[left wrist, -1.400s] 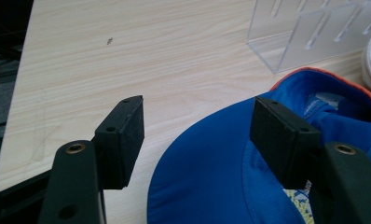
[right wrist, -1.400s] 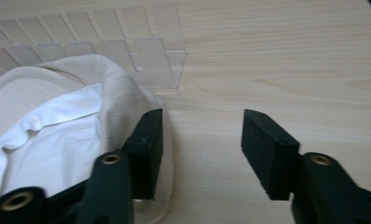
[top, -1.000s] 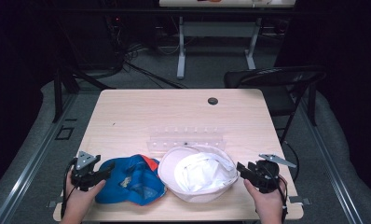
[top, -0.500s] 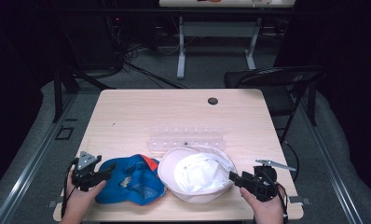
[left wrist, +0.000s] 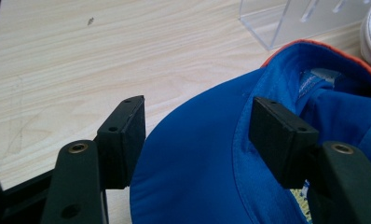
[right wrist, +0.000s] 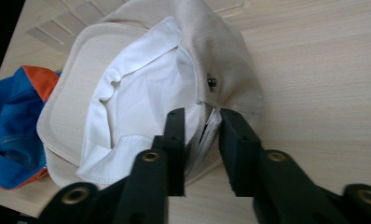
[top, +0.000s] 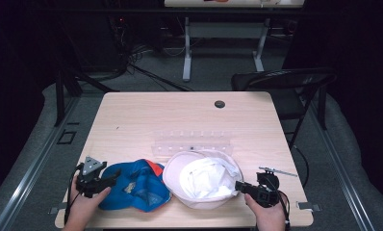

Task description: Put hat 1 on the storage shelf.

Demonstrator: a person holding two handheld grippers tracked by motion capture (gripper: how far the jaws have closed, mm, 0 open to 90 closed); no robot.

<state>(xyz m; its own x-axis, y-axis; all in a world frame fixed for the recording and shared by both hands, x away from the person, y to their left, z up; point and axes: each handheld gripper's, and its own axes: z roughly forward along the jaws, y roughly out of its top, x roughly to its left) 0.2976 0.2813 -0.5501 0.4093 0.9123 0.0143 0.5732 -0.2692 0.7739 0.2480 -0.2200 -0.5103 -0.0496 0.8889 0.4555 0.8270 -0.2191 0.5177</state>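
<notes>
At table front | right tool [right wrist: 200, 140] pinching white cap [right wrist: 127, 98] rim | contact half-hidden

Since the earlier pictures we see the right hand-held gripper [top: 239, 186] moved in from beside the white cap [top: 202, 177] to its rim, nearer the table's [top: 146, 115] front edge. Its jaws, spread wide a moment ago, have just been closing, and now pinch the cap's back edge between them.

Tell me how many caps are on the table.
2. The blue cap lies near the table's front left; the white cap lies beside it on the right, touching it.
</notes>
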